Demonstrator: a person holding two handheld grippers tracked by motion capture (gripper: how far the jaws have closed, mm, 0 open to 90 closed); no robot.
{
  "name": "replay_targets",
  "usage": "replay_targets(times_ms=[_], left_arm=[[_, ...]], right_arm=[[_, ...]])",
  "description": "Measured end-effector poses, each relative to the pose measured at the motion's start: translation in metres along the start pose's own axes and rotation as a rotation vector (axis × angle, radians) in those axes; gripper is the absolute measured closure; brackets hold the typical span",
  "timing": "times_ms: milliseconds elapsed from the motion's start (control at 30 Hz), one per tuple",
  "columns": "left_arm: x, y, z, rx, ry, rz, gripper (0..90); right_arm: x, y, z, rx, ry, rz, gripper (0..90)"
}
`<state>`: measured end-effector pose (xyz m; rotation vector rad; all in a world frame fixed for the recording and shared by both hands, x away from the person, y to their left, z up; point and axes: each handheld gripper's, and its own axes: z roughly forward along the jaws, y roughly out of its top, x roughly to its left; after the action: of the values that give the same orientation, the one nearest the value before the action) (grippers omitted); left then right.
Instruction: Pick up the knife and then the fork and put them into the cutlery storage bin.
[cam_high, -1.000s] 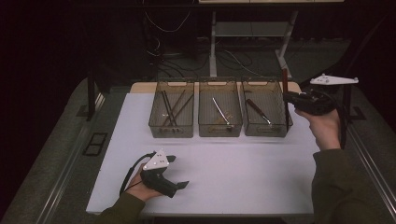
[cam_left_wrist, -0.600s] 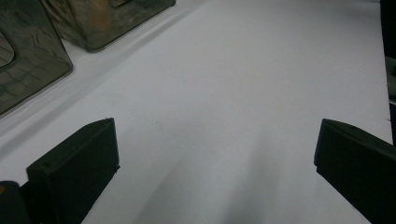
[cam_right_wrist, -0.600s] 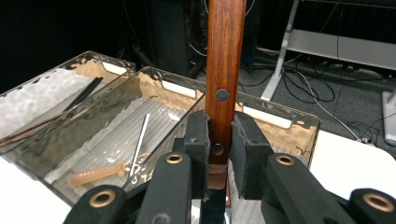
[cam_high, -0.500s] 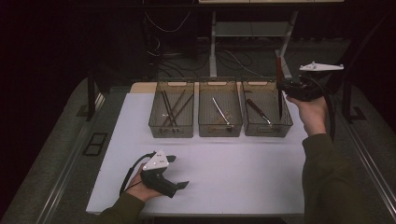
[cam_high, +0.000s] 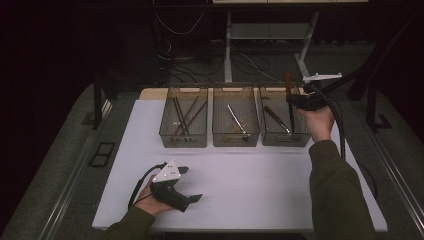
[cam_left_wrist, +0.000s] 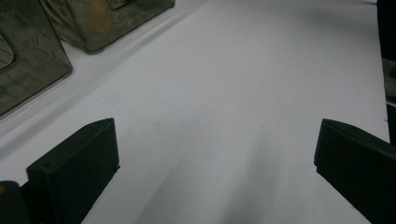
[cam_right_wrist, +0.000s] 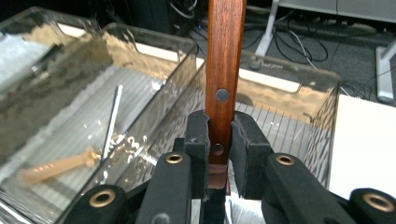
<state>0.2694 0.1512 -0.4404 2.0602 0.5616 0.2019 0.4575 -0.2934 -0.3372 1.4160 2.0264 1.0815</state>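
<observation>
High view: right gripper (cam_high: 295, 102) holds a wooden-handled knife (cam_high: 288, 90) upright over the rightmost bin (cam_high: 283, 140); left gripper (cam_high: 187, 185) rests on the table (cam_high: 260, 180). Left gripper view: fingers (cam_left_wrist: 74, 168) spread wide, nothing between them. Right gripper view: fingers (cam_right_wrist: 247, 149) clamp the knife handle (cam_right_wrist: 225, 70).

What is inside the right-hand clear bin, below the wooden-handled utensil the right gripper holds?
The right bin holds one wooden-handled knife lying on its floor. The right gripper clamps another wooden handle upright above it; that utensil's lower end is hidden behind the jaws.
</observation>
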Motion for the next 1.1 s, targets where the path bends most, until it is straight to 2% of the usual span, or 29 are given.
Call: replay_targets(times_ms=[400, 800, 833, 900, 1033, 1100], left_arm=[[0.000, 0.000, 0.000, -0.001, -0.003, 0.006, 0.0], [0.000, 0.000, 0.000, -0.002, -0.004, 0.006, 0.0], [0.000, 0.000, -0.001, -0.002, -0.003, 0.006, 0.0], [0.000, 0.000, -0.001, -0.003, -0.003, 0.006, 0.0], [0.000, 0.000, -0.001, -0.003, -0.003, 0.006, 0.0], [0.000, 0.000, 0.000, 0.000, -0.003, 0.008, 0.0]], right_arm=[[0.002, -0.015, 0.028, 0.112, -0.020, 0.009, 77.5], [0.003, -0.020, 0.046, 0.191, -0.057, 0.026, 76.8], [0.003, -0.020, 0.047, 0.198, -0.067, 0.031, 75.2], [0.003, -0.021, 0.050, 0.228, -0.094, 0.025, 62.3], [0.000, -0.024, 0.051, 0.256, -0.083, 0.059, 55.7], [-0.001, -0.025, 0.049, 0.250, -0.081, 0.061, 51.9]])
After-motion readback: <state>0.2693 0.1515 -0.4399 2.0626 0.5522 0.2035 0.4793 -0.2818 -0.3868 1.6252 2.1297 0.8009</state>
